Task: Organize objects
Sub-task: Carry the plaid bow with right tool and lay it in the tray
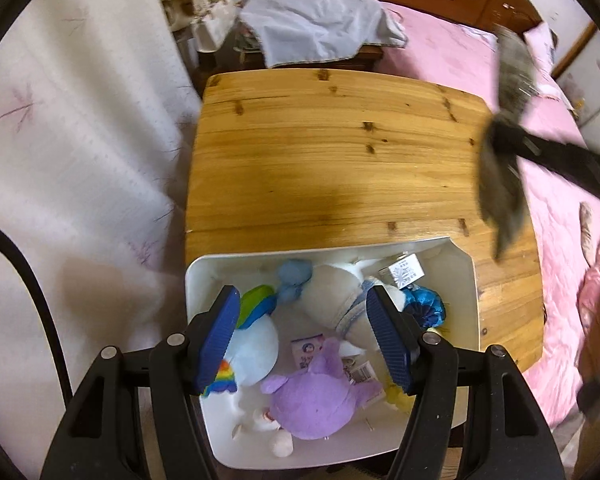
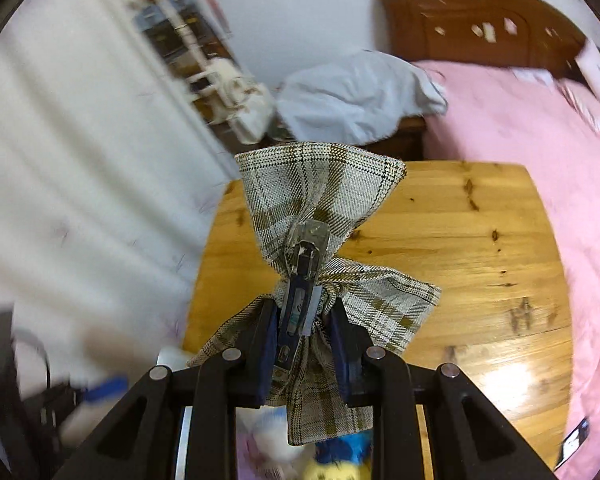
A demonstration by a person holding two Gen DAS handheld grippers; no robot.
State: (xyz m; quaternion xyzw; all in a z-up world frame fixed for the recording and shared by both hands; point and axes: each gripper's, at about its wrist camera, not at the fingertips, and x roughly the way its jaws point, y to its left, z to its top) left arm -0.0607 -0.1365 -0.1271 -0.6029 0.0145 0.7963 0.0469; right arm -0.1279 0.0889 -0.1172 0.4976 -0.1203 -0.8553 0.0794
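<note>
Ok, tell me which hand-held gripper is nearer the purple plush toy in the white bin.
Left. The left hand-held gripper hangs open right above the purple plush toy in the white bin; the right hand-held gripper is off over the table edge, shut on a plaid bow.

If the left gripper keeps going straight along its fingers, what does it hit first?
Probably the purple plush toy in the white bin, directly between the left gripper's open fingers; depth is uncertain.

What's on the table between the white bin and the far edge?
Nothing: in the left wrist view the table is bare wood from the bin to its far edge.
</note>
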